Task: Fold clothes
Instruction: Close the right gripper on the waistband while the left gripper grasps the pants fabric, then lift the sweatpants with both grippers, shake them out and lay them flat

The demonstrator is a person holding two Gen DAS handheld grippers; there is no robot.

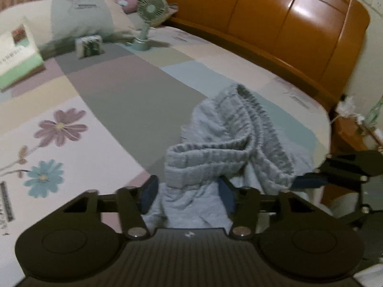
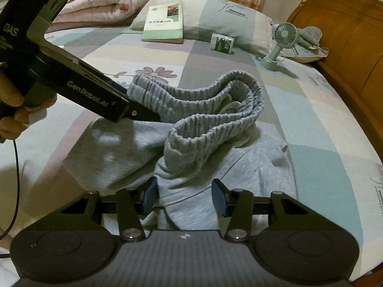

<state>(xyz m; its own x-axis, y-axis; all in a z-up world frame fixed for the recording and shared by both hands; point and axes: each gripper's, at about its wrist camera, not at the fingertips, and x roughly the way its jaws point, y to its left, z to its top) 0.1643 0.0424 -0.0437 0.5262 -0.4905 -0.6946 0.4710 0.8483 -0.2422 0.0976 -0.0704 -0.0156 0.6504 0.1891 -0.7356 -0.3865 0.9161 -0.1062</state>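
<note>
Trousers (image 2: pixel 191 129) on bed (image 2: pixel 323 119), before pillow (image 2: pixel 215 16)

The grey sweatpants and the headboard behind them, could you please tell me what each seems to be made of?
The grey sweatpants look like soft knitted jersey, probably cotton fleece: matte, slightly fuzzy, with a ribbed elastic waistband. The headboard looks like orange-brown wood with a glossy varnish, judging by the bright glare on its panels, though a veneer or laminate cannot be ruled out.
</note>
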